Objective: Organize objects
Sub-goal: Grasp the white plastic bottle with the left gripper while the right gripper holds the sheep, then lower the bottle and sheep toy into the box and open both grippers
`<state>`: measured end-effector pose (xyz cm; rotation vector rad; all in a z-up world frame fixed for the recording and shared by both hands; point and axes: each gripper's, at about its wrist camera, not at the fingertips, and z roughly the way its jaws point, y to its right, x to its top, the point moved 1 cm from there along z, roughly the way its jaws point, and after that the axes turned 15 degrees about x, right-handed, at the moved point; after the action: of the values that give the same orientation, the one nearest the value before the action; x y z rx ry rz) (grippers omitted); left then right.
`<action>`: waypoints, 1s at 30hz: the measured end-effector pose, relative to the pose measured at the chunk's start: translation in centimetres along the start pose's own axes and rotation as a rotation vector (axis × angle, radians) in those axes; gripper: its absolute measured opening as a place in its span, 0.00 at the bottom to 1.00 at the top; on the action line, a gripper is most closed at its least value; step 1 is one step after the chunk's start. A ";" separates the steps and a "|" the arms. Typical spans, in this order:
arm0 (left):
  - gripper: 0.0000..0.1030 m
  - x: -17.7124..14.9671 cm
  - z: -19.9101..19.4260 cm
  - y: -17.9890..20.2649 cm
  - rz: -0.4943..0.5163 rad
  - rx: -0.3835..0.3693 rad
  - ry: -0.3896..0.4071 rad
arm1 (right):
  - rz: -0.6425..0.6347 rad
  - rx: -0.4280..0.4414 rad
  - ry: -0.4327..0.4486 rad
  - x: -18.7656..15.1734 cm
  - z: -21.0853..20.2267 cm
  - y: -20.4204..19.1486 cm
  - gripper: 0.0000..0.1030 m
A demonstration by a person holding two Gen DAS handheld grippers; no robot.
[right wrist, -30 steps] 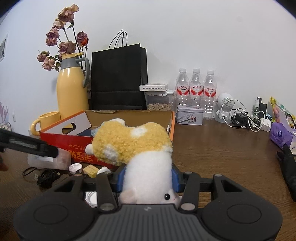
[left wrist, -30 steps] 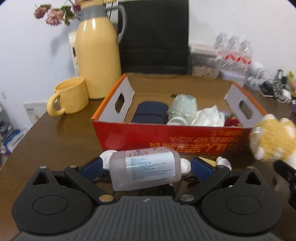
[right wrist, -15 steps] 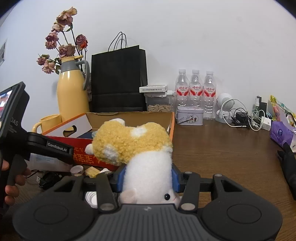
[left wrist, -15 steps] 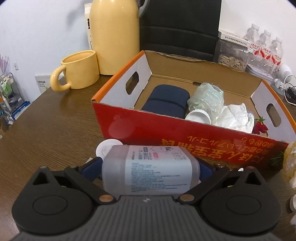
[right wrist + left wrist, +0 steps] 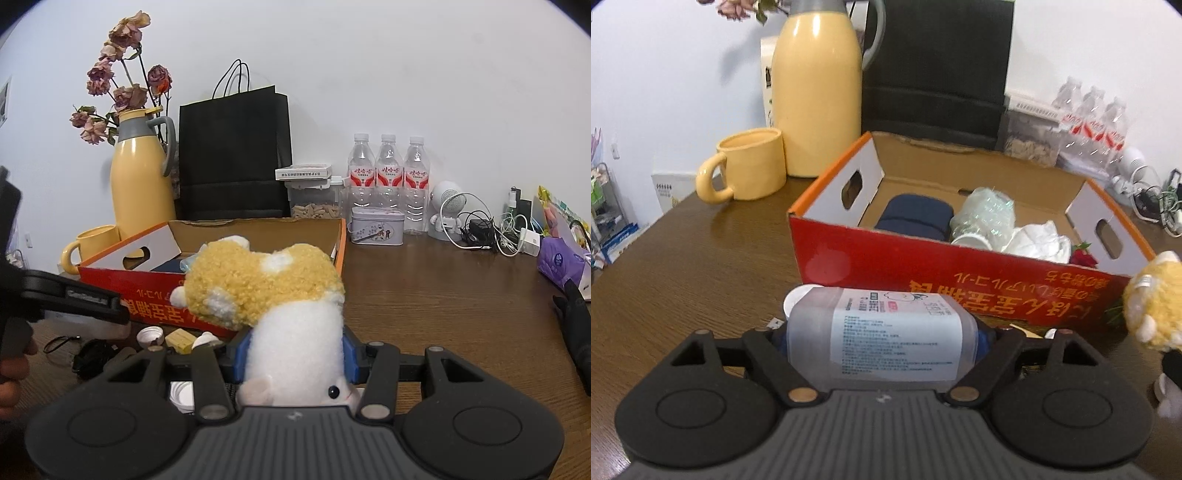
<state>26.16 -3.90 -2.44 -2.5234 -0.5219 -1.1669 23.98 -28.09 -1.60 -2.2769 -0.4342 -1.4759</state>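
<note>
My left gripper [image 5: 882, 338] is shut on a translucent plastic bottle [image 5: 882, 341] with a white label, held sideways above the table just in front of the red cardboard box [image 5: 960, 275]. The box holds a dark blue pouch [image 5: 916, 218], a clear crumpled bottle [image 5: 984, 216], white tissue [image 5: 1039, 242] and a red flower [image 5: 1082, 256]. My right gripper [image 5: 295, 354] is shut on a yellow and white plush toy [image 5: 266, 284], held to the right of the box [image 5: 147, 295]. The toy also shows in the left wrist view [image 5: 1154, 308].
A yellow mug [image 5: 746, 166] and a yellow thermos jug [image 5: 818, 85] stand behind the box on the left. A black paper bag [image 5: 232, 158], water bottles [image 5: 388, 177], a tin [image 5: 376, 230] and cables [image 5: 487, 236] line the back. Caps [image 5: 149, 336] and a black cable [image 5: 92, 356] lie before the box.
My left gripper with the bottle has risen from the table, then drawn back slightly and tilted up in front of the box. The right gripper with the toy has barely moved.
</note>
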 end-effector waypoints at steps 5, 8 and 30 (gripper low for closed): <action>0.81 -0.4 -1.6 -0.4 0.010 -0.026 0.051 | -0.002 0.006 0.005 0.1 0.0 -0.1 0.45; 0.81 -0.4 -2.4 -0.8 0.010 -0.046 0.074 | -0.010 0.010 0.018 0.4 -0.2 -0.4 0.45; 0.81 5.8 -4.4 -1.3 -0.049 -0.138 0.337 | 0.013 0.030 0.056 8.4 4.7 -2.1 0.45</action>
<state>26.16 -3.46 4.95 -2.3588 -0.4301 -1.6560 30.07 -23.63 4.73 -2.2056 -0.4218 -1.5121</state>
